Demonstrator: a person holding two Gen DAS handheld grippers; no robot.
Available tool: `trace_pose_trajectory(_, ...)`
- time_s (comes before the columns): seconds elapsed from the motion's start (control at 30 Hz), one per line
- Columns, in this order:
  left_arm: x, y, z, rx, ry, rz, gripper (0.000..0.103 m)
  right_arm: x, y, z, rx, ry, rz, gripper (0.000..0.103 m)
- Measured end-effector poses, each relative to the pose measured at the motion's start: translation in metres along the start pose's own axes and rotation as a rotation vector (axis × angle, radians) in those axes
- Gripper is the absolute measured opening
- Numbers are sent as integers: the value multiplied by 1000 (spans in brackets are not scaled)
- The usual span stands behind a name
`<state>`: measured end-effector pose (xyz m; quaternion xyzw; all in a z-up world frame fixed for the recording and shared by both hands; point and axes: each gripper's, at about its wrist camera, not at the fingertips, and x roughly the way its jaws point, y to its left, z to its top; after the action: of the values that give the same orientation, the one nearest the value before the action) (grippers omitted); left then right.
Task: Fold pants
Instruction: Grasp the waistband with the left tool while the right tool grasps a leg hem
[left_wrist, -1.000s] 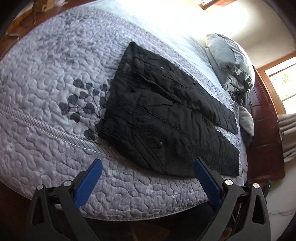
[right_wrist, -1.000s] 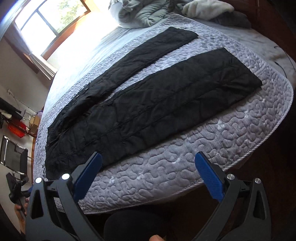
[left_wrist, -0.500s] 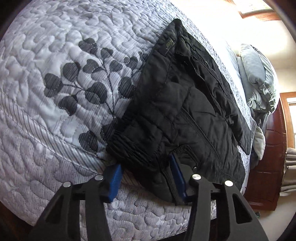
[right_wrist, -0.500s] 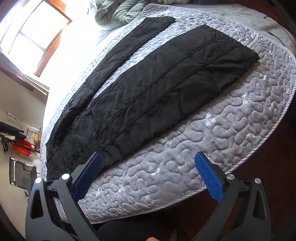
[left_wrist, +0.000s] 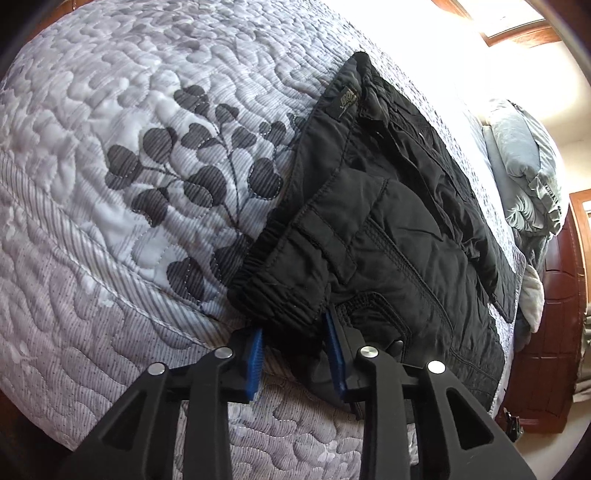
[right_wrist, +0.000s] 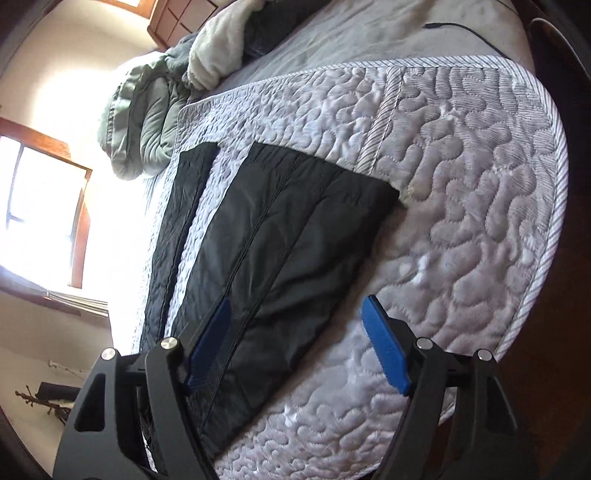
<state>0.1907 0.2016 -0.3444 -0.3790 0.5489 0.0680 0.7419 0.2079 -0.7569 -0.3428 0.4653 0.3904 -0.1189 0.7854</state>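
Note:
Black quilted pants (left_wrist: 388, 236) lie flat on a grey quilted bedspread (left_wrist: 110, 110), waistband toward me in the left wrist view. My left gripper (left_wrist: 295, 354) has its blue pads closed on the near corner of the waistband. In the right wrist view the near pant leg (right_wrist: 280, 251) stretches away, the other leg (right_wrist: 177, 229) lying to its left. My right gripper (right_wrist: 299, 343) is open, low over the near leg, its left pad (right_wrist: 208, 339) above the fabric and its right pad (right_wrist: 386, 350) over the quilt.
Rumpled grey-green bedding (right_wrist: 144, 110) and a white fleece (right_wrist: 218, 48) are piled at the head of the bed. A dark wooden headboard (left_wrist: 557, 332) stands behind. A black cable (right_wrist: 461, 29) lies on the grey sheet. The bed edge is close below both grippers.
My left gripper has narrowed further on the waistband corner. My right gripper has swung down and along the near leg toward its hem, staying open.

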Motion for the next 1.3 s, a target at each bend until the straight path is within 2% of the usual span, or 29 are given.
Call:
trace_pose_trajectory(0.13, 4, 0, 2, -18, 4, 6, 35, 18, -21, 22, 36, -1, -57, 74)
trace_pose_trajectory(0.27, 2, 5, -1, -52, -7, 8, 36, 34, -34, 34, 77, -4, -29, 74)
trace_pose_trajectory(0.3, 1, 5, -1, -54, -10, 11, 36, 36, -35, 37, 74, -12, -16, 72)
trace_pose_trajectory(0.33, -1, 6, -3, -57, -15, 18, 32, 37, -35, 37, 66, -13, -1, 51)
trace_pose_trajectory(0.4, -4, 6, -4, -68, -18, 20, 27, 42, -38, 38, 73, 3, 15, 31)
trace_pose_trajectory(0.53, -16, 13, -4, -105, -15, -2, 23, 36, -32, 30, 44, -13, 11, 17)
trace_pose_trajectory(0.63, -31, 22, 1, -121, -16, -16, 22, 26, -24, 14, 11, -8, 2, 15)
trace_pose_trajectory(0.73, -53, 44, 5, -140, -37, -3, 22, 21, -11, -9, -38, 38, -7, 15)
trace_pose_trajectory(1.0, -98, 145, 7, -235, -68, 57, 22, 17, 29, -87, -179, 158, -2, 15)
trace_pose_trajectory(1.1, -101, 165, 10, -244, -71, 63, 22, 30, 37, -103, -221, 188, -44, 15)
trace_pose_trajectory(1.17, -98, 169, 12, -237, -58, 54, 24, 40, 39, -109, -250, 207, -100, 26)
trace_pose_trajectory(1.2, -95, 169, 14, -228, -54, 54, 25, 44, 39, -111, -258, 219, -114, 36)
trace_pose_trajectory(1.3, -96, 159, 14, -185, -55, 65, 32, 41, 43, -112, -275, 243, -138, 45)
